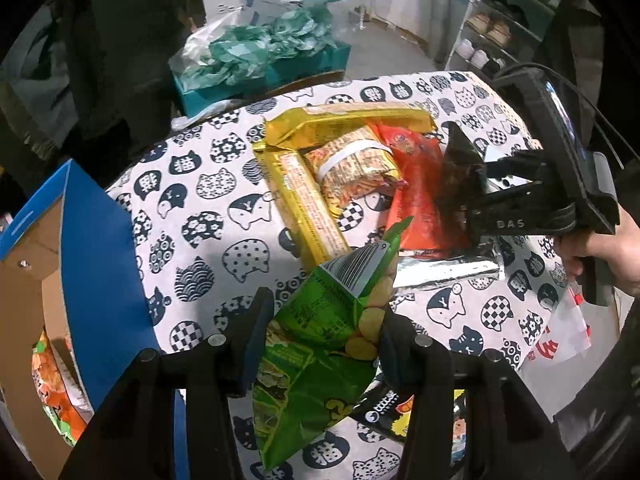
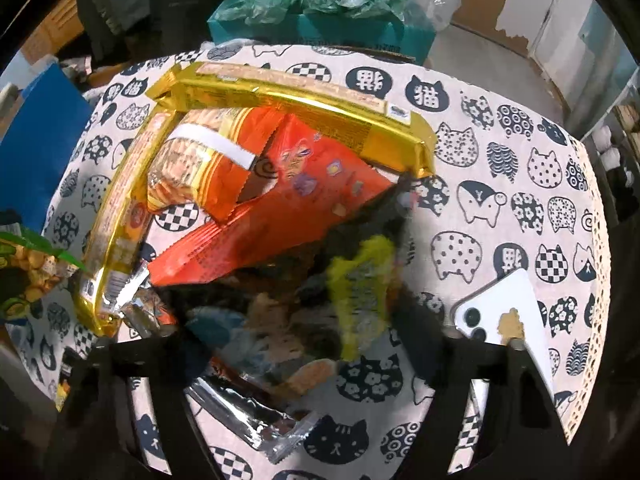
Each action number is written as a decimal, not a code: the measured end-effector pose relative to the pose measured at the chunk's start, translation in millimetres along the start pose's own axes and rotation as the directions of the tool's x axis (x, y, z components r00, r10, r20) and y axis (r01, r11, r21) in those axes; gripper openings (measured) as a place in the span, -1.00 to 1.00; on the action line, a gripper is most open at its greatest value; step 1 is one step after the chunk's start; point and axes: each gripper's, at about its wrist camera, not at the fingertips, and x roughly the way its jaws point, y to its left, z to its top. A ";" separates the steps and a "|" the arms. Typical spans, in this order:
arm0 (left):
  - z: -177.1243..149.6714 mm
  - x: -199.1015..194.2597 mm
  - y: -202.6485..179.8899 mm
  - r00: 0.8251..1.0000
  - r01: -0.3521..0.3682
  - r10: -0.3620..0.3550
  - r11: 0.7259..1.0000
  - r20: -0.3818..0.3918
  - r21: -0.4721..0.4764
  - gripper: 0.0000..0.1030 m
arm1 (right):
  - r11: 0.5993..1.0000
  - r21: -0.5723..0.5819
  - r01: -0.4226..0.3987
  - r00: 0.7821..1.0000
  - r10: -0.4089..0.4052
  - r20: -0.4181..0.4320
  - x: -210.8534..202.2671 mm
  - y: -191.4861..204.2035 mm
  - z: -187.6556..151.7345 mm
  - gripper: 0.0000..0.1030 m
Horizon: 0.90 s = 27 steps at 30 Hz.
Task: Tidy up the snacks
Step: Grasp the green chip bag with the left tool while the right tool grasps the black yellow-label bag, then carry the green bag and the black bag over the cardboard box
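Snacks lie piled on the cat-print tablecloth (image 1: 192, 208): two gold packets (image 2: 304, 108), an orange bag (image 2: 280, 216). At the table's left side, the cardboard box (image 1: 36, 264) with blue flap holds orange packets. The left gripper (image 1: 320, 344) pinches a green snack bag (image 1: 316, 344), barcode showing. The right gripper (image 2: 304, 336), marked "DAS", has a dark blurred packet (image 2: 360, 264) between its jaws; whether it grips, I cannot tell.

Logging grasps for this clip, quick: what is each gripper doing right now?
Left gripper: shut on the green snack bag.
Right gripper: around a dark snack packet, blurred; whether it grips cannot be told.
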 end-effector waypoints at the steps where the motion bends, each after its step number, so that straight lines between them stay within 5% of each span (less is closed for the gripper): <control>1: -0.3 -1.5 2.2 1.000 0.000 0.000 1.000 0.004 -0.008 -0.04 | 1.000 0.004 -0.003 1.000 0.003 0.000 -1.4 -2.0 0.1 0.26; 12: 1.1 -30.5 14.2 0.998 -0.007 0.010 0.999 0.068 -0.053 -0.04 | 0.999 0.042 0.020 0.996 -0.023 0.080 -39.6 -2.8 0.1 0.13; 27: -11.2 -91.0 55.4 0.985 -0.048 0.073 0.986 0.158 -0.159 -0.04 | 0.994 -0.049 -0.096 0.974 0.104 0.202 -112.1 64.8 19.5 0.13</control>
